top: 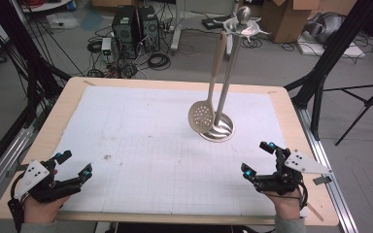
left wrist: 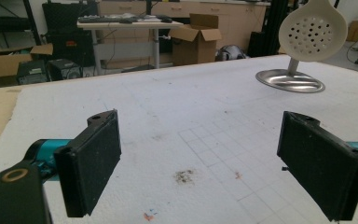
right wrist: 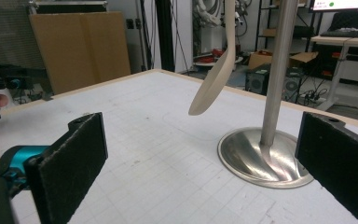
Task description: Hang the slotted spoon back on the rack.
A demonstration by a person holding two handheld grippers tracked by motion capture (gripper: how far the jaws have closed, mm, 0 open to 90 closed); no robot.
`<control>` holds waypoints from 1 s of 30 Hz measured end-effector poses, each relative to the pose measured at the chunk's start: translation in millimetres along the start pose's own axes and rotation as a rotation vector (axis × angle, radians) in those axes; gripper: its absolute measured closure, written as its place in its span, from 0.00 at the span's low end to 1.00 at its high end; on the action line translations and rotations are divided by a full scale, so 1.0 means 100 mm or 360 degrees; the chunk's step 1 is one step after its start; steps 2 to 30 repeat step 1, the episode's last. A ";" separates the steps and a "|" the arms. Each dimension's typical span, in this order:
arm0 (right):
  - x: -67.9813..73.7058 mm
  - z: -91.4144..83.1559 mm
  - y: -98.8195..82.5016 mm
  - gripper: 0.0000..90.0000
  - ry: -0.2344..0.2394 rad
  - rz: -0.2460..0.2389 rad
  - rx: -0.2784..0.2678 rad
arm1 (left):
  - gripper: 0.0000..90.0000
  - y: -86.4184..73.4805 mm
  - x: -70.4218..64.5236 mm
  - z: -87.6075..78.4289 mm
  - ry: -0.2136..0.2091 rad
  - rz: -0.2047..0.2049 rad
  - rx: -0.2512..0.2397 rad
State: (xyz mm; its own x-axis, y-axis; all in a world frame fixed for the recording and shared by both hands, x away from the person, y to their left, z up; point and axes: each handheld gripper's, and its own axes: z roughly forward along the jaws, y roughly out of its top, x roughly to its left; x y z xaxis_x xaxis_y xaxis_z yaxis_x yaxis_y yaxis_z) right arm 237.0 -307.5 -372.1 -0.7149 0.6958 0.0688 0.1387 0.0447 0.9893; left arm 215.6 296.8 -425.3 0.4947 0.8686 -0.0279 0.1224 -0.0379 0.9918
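Hanging from a hook at the top of a steel stand [top: 227,73], a pale slotted spoon [top: 201,116] dangles handle-up, its round perforated bowl just above the stand's round base [top: 218,131] and clear of the table [top: 77,92]. The stand sits on the white mat [top: 141,145] in the right half of the table, roughly midway between the far and near edges. In the right gripper view the spoon [right wrist: 214,79] shows edge-on, tilted, just beside the stand's pole [right wrist: 277,70] and not touching the base [right wrist: 256,156]. In the left gripper view its bowl [left wrist: 313,29] faces the camera above the base [left wrist: 290,80].

The left gripper [top: 73,166] rests at the near left corner, held in a hand [top: 41,206], its jaws wide apart with nothing between them; below them the mat [left wrist: 168,107] carries a small dark stain [left wrist: 184,175]. The right gripper [top: 258,158] sits at the near right corner, well short of the stand, also held in a hand [top: 287,203], jaws spread and empty. Both grippers are well apart from each other and from the spoon.
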 end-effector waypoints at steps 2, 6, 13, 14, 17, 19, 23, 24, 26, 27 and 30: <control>0.00 0.00 0.00 0.01 -0.0004 0.0000 -0.0001 | 0.15 0.00 -0.01 0.01 -0.0003 -0.0002 0.0003; 0.00 0.00 0.00 0.01 -0.0004 0.0000 -0.0001 | 0.15 0.00 -0.01 0.01 -0.0003 -0.0002 0.0003; 0.00 0.00 0.00 0.01 -0.0004 0.0000 -0.0001 | 0.15 0.00 -0.01 0.01 -0.0003 -0.0002 0.0003; 0.00 0.00 0.00 0.01 -0.0004 0.0000 -0.0001 | 0.15 0.00 -0.01 0.01 -0.0003 -0.0002 0.0003; 0.00 0.00 0.00 0.01 -0.0004 0.0000 -0.0001 | 0.15 0.00 -0.01 0.01 -0.0003 -0.0002 0.0003; 0.00 0.00 0.00 0.01 -0.0004 0.0000 -0.0001 | 0.15 0.00 -0.01 0.01 -0.0003 -0.0002 0.0003; 0.00 0.00 0.00 0.01 -0.0004 0.0000 -0.0001 | 0.15 0.00 -0.01 0.01 -0.0003 -0.0002 0.0003; 0.00 0.00 0.00 0.01 -0.0004 0.0000 -0.0001 | 0.15 0.00 -0.01 0.01 -0.0003 -0.0002 0.0003; 0.00 0.00 0.00 0.01 -0.0004 0.0000 -0.0001 | 0.15 0.00 -0.01 0.01 -0.0003 -0.0002 0.0003; 0.00 0.00 0.00 0.01 -0.0004 0.0000 -0.0001 | 0.15 0.00 -0.01 0.01 -0.0003 -0.0002 0.0003; 0.00 0.00 0.00 0.01 -0.0004 0.0000 -0.0001 | 0.15 0.00 -0.01 0.01 -0.0003 -0.0002 0.0003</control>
